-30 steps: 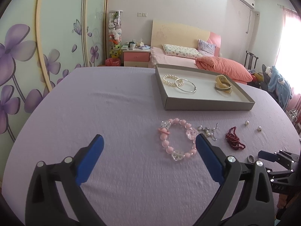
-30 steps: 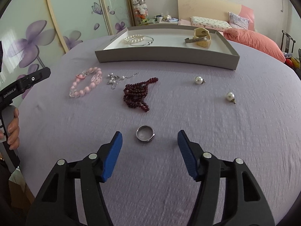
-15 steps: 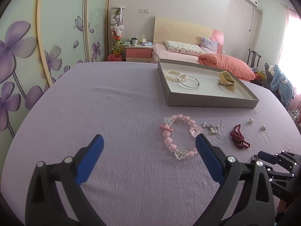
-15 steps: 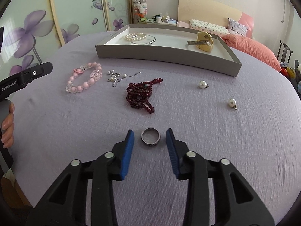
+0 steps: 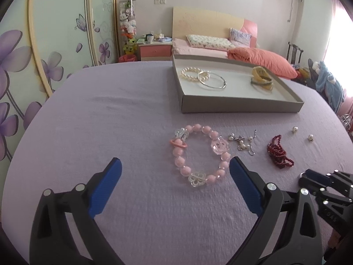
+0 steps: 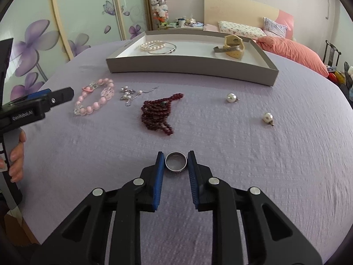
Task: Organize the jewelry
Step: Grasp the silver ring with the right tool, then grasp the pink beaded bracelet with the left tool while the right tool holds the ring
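Observation:
A silver ring [image 6: 176, 161] lies on the purple cloth between the blue pads of my right gripper [image 6: 176, 158]. Its jaws are closing and the pads touch the ring on both sides. My left gripper [image 5: 175, 163] hovers open just short of a pink bead bracelet [image 5: 179, 161], with one fingertip beside the bracelet's right edge. The grey tray [image 5: 240, 105] at the back holds a pearl bracelet [image 5: 192, 75], a silver bangle [image 5: 211, 80] and a yellow band [image 5: 261, 76]. In the right wrist view the left gripper [image 6: 53, 98] enters from the left near the pink bracelet [image 6: 97, 105].
A small pearl-and-chain piece [image 6: 130, 92], a dark red bead string [image 6: 156, 112] and two loose pearls [image 6: 230, 97] [image 6: 267, 117] lie on the cloth before the tray [image 6: 189, 72]. A person's hand [image 6: 17, 154] holds the left tool. A bed stands behind the table.
My right gripper's jaws closed in from wide apart until the pads met the ring. The left gripper moved forward and lower toward the pink bracelet, still open.

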Action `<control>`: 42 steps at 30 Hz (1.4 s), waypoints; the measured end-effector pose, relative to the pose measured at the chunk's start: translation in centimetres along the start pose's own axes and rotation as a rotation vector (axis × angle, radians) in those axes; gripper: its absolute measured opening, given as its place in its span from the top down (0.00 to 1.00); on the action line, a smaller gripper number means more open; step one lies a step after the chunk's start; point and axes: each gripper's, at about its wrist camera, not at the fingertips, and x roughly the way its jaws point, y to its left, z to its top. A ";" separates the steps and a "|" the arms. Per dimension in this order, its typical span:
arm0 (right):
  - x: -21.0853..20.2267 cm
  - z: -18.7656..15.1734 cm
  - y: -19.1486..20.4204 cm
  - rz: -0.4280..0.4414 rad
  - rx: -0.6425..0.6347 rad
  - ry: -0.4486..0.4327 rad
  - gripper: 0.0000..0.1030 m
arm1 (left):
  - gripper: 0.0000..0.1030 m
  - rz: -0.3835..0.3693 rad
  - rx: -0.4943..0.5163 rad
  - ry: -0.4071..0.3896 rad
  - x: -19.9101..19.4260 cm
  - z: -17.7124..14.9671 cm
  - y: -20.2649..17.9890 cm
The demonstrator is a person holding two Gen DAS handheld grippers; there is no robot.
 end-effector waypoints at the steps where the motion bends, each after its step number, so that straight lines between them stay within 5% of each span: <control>1: 0.0 0.1 -0.2 -0.001 0.005 -0.001 0.78 | 0.05 0.002 0.000 0.007 0.3 0.1 -0.1; 4: -0.1 0.3 -0.7 -0.003 0.015 -0.005 0.78 | 0.06 0.026 -0.009 0.026 1.4 0.5 -0.2; 9: 0.0 0.6 -0.9 0.003 0.021 -0.006 0.78 | 0.30 0.027 -0.050 0.081 3.5 1.2 0.5; 16: 0.2 0.8 -1.4 0.016 0.040 0.003 0.78 | 0.48 0.067 -0.014 0.099 5.3 1.8 0.0; 20: 0.2 1.0 -1.5 0.019 0.045 -0.001 0.78 | 0.77 0.061 0.010 0.092 5.3 2.0 -0.5; 30: -0.7 1.2 -2.0 0.020 0.056 -0.028 0.78 | 0.79 0.012 0.017 0.083 3.9 1.2 -0.1; 42: -2.0 1.9 -2.5 0.020 0.067 -0.074 0.78 | 0.79 -0.111 0.033 -0.066 -2.9 2.4 -0.8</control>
